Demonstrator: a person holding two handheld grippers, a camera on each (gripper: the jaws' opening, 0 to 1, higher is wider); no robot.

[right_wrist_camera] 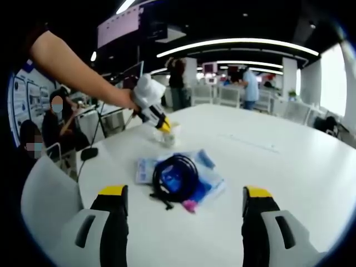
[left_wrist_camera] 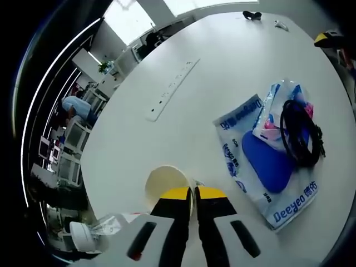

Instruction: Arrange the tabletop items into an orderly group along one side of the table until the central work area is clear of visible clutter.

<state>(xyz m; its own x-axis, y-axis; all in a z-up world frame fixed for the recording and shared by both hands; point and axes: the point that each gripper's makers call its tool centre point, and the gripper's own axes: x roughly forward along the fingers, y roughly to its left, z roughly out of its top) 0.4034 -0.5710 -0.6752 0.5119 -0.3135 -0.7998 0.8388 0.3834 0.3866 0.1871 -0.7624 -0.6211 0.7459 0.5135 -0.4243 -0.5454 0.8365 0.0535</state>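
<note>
My left tongs (left_wrist_camera: pixel 193 196) sit clenched on the rim of a cream paper cup (left_wrist_camera: pixel 166 183); in the right gripper view the same tongs (right_wrist_camera: pixel 163 126) pinch it at the near corner of the white surface (left_wrist_camera: pixel 222 67). I'd keep the squeeze light so the rim doesn't buckle, and carry the cup upright to the chosen edge. My right tongs (right_wrist_camera: pixel 183 200) hang released, jaws wide apart, above the black cable coil (right_wrist_camera: pixel 173 177) lying on the blue Deeyeo tissue packs (left_wrist_camera: pixel 261 167). A power strip (left_wrist_camera: pixel 172 89) lies flush mid-surface, with small items (left_wrist_camera: pixel 251 15) at the far edge. Beyond, an open office with chairs, ceiling light strips and people.
</note>
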